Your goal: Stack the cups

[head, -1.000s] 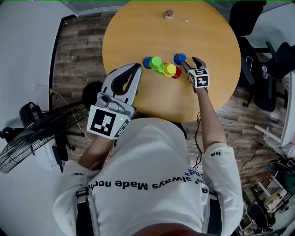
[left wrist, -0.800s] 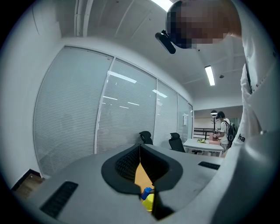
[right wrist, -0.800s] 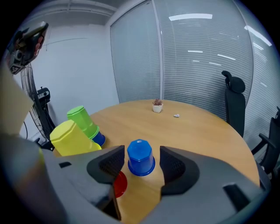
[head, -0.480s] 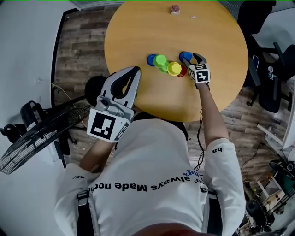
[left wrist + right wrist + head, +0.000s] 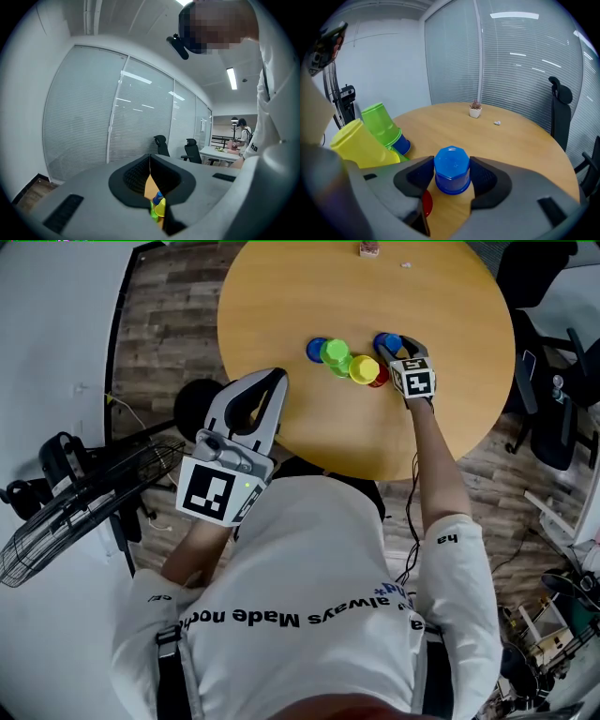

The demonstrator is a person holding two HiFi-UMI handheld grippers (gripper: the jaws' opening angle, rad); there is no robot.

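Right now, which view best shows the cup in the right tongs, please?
Right gripper view: the blue cup fills the centre, upside-down. Head view shows it tiny; left gripper view, nothing certain.

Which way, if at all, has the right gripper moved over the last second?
Yes. Measured against the yellow cup, the right gripper has shifted left toward it, and its jaws now stand against both sides of the blue cup.

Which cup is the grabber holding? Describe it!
On the round wooden table is a row of colourful cups. At its right end, between the right gripper's jaws, stands an upside-down blue cup; the other blue one is at the left end.
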